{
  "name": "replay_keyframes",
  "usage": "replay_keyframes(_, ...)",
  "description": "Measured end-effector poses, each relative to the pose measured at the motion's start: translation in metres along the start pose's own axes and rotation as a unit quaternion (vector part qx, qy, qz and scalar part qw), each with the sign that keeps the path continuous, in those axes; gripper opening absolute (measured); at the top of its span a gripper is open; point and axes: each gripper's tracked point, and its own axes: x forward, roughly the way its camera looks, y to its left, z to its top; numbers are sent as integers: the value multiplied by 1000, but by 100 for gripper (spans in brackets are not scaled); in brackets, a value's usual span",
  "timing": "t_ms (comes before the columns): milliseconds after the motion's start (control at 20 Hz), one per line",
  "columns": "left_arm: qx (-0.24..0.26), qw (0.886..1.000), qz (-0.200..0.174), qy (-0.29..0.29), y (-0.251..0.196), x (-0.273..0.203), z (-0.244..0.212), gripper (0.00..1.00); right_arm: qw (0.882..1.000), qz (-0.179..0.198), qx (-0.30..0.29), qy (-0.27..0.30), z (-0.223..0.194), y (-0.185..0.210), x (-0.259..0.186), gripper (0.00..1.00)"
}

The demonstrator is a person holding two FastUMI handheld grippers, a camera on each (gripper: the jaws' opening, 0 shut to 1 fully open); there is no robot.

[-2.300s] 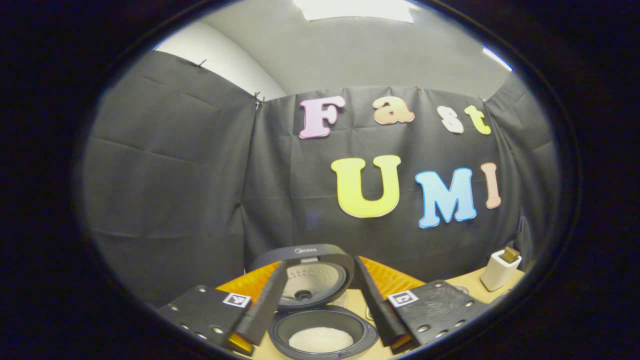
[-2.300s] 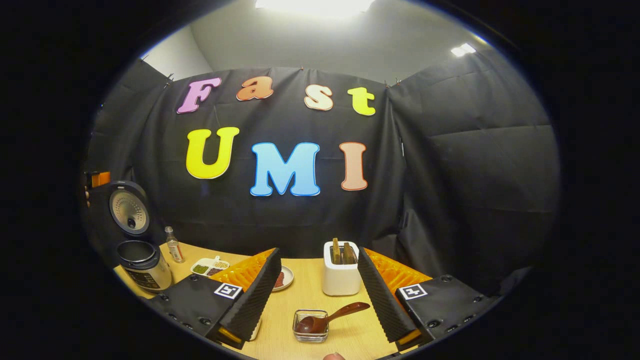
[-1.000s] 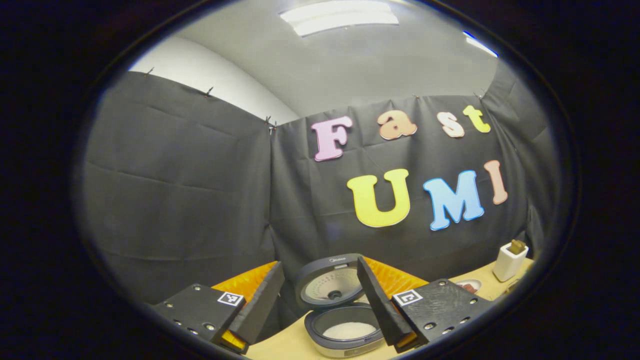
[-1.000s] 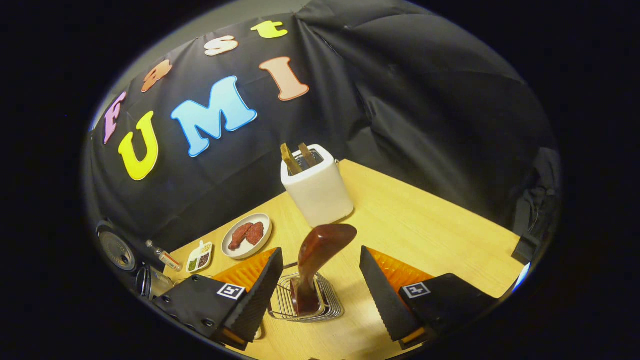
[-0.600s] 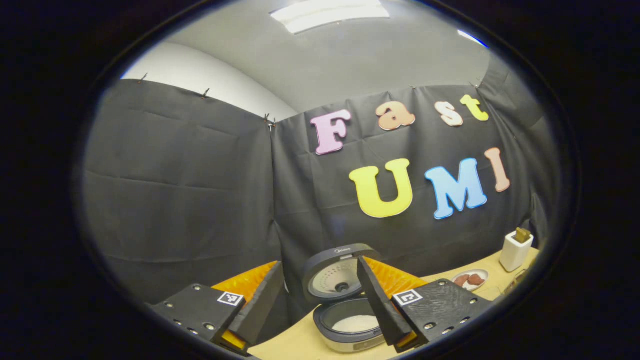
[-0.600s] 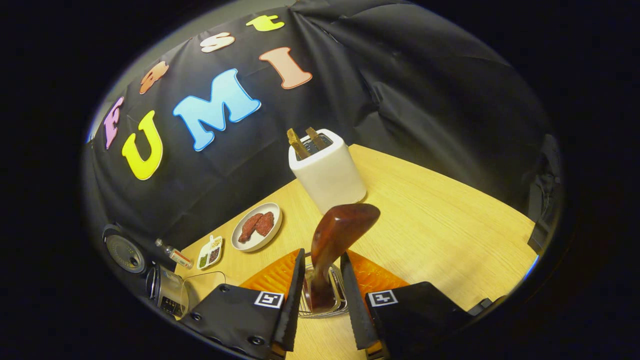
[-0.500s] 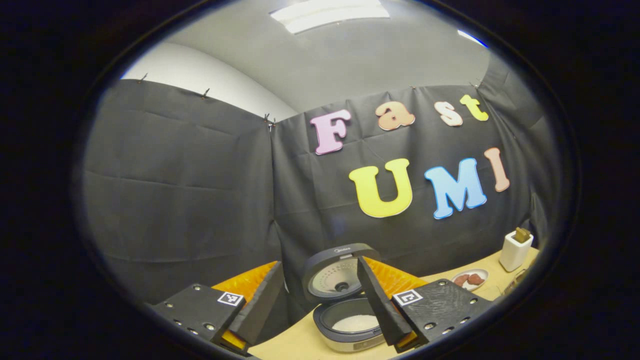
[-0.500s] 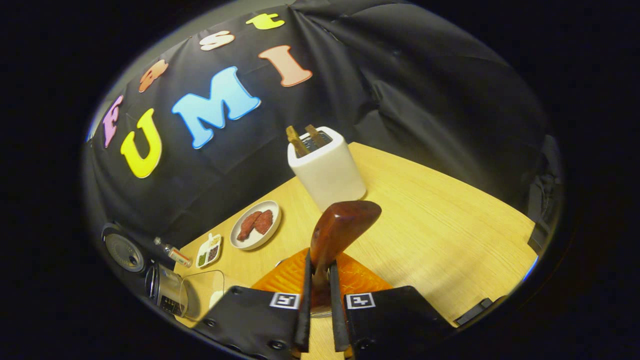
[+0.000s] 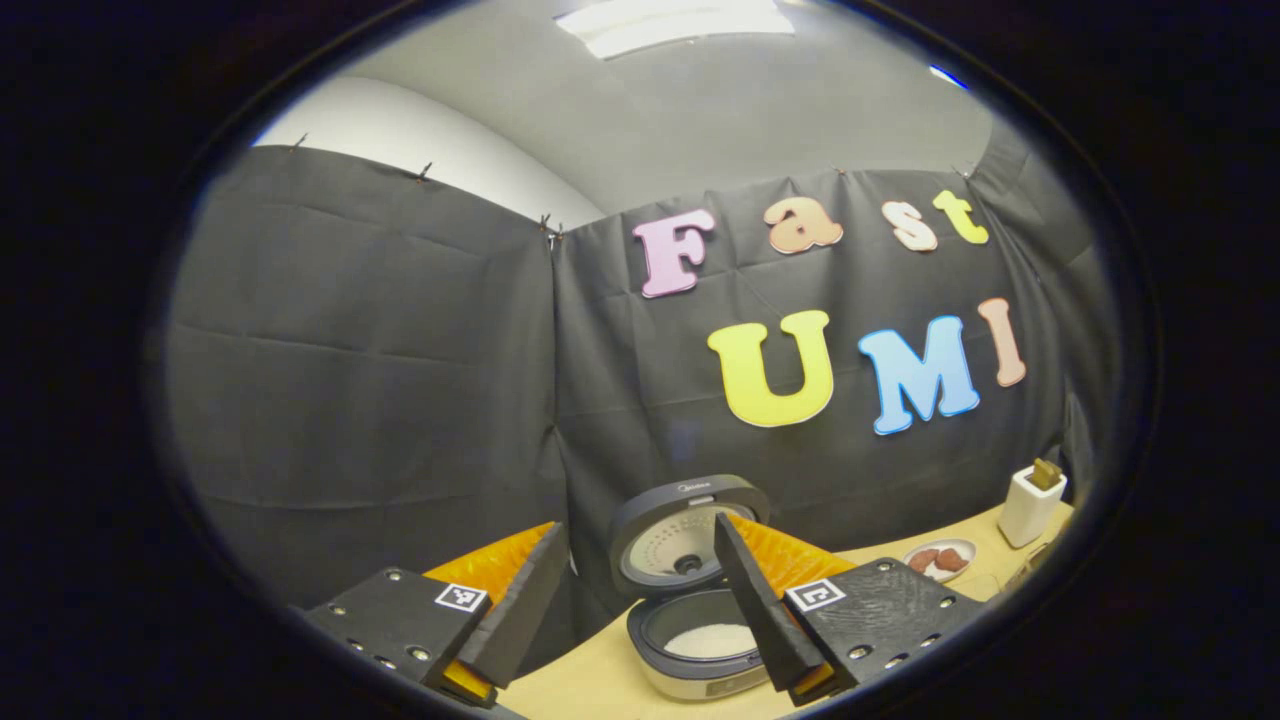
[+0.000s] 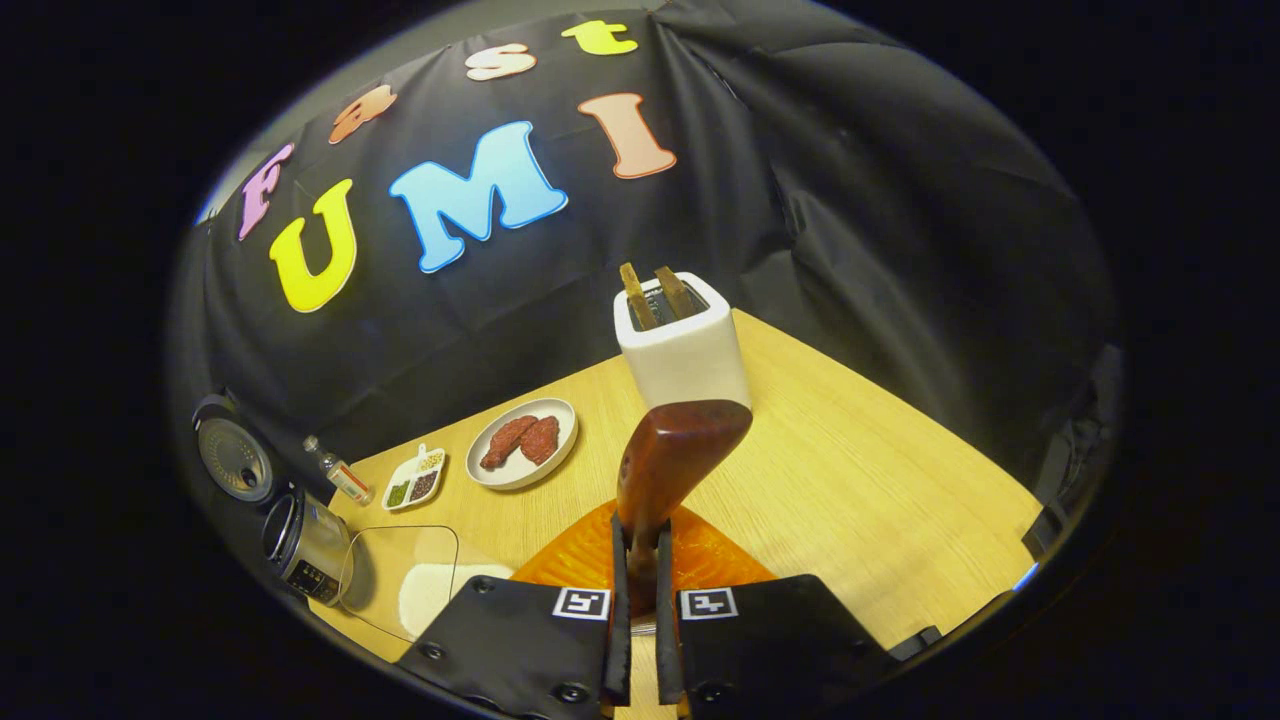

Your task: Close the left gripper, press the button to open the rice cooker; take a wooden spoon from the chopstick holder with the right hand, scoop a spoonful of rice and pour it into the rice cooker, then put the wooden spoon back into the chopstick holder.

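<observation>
With the rice cooker lid up, right gripper clenches the wooden spoon; left gripper gapes; scooping, pouring, return remain.

Your left gripper: black screw-studded plates, square coded tags, ribbed wedge fingers. Your right gripper: same plates, paired tags.

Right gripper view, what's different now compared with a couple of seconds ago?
The right gripper tipped down over the wooden spoon that lay in the small wire dish, closed from wide open and now clamps its handle. The left gripper drew back and to the left of the rice cooker, staying open. The cooker's lid is still up with rice inside, and the white chopstick holder hasn't moved.
</observation>
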Motion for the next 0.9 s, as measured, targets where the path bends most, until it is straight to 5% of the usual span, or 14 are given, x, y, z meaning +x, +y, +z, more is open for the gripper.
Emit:
replay_keyframes(450, -13, 1000, -10, 12, 8, 19, -23, 90, 995, 17, -64, -70, 56, 56, -32, 12)
replay_keyframes(900, -20, 999, -24, 22, 21, 55, -51, 92, 980, 51, -162, -106, 49, 144, -52, 11)
